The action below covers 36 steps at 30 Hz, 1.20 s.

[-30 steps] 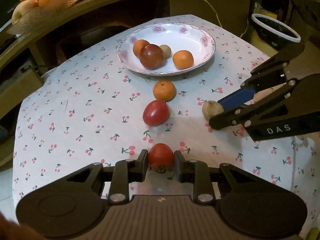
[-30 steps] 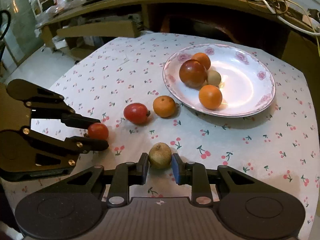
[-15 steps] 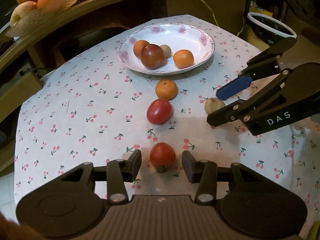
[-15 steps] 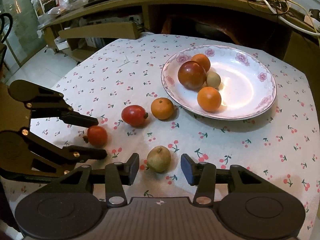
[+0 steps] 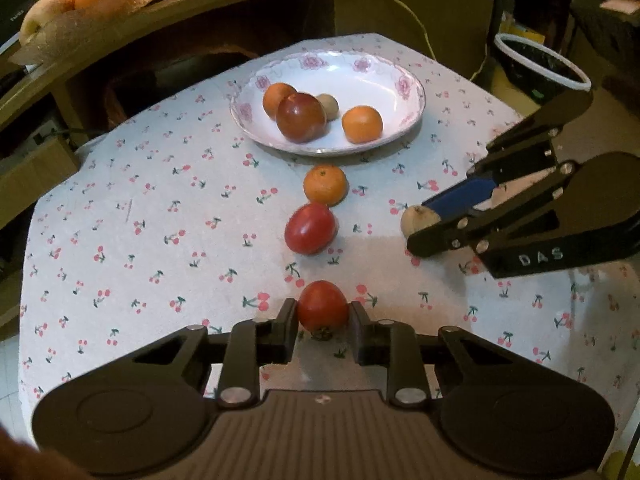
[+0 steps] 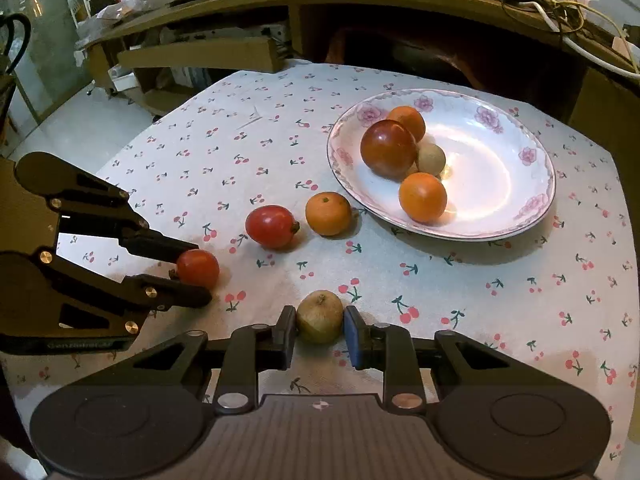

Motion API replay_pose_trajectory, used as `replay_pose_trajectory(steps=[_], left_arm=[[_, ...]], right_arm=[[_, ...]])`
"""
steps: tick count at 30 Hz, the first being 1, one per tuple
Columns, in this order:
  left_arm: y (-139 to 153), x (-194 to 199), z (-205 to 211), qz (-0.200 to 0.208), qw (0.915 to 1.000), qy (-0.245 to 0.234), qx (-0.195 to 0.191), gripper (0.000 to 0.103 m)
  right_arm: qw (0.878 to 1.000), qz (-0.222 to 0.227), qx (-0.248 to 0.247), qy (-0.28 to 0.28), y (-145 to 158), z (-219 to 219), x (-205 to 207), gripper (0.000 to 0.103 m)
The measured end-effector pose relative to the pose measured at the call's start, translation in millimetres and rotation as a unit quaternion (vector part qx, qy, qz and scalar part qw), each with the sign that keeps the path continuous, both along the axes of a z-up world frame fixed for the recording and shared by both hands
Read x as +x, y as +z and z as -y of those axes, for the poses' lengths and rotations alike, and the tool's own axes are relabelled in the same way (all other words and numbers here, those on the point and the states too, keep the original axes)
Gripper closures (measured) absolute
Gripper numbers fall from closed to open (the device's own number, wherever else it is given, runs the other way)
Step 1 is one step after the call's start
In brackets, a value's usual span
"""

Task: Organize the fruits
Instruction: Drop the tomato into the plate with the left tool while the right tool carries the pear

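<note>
Both grippers have closed again, left gripper [image 5: 323,314] clamping the small tomato [image 5: 322,306], right gripper [image 6: 320,330] half-hiding the brown fruit [image 6: 319,316].

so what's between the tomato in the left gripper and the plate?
In the left wrist view, a larger red tomato then a mandarin lie in line between the small tomato and the plate.

A matt white cloth [image 6: 460,300] printed with small cherries covers the desk, and on it the plate [image 6: 516,184] at upper right looks like glossy glazed china with pink flowers on its rim. The red tomato [image 5: 322,306] has a smooth, shiny skin, while the brownish fruit [image 6: 319,317] is dull and slightly rough. Both grippers are matt black plastic with bright metal screws, and the shelf [image 5: 168,12] at the top of the frame is brown wood.
</note>
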State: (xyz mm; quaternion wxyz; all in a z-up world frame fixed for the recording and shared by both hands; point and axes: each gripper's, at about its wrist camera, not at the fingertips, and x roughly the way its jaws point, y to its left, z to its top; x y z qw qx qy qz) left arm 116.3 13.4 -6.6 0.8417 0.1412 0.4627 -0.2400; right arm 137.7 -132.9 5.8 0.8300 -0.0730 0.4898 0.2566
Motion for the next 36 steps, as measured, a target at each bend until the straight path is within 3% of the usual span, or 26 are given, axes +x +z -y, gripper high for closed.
replay_pose_trajectory(steps=[25,36], left_arm=[[41,48,40,0.079,0.9965,0.006,-0.027,0.071],[30,83,62,0.068,0.9964,0.028,-0.043,0.071]], right_arm=[[0.995,0.058,0.038,-0.073,36,18,26,0.077],[0.989,0.074,0.024,-0.125,31,41,54,0.077]])
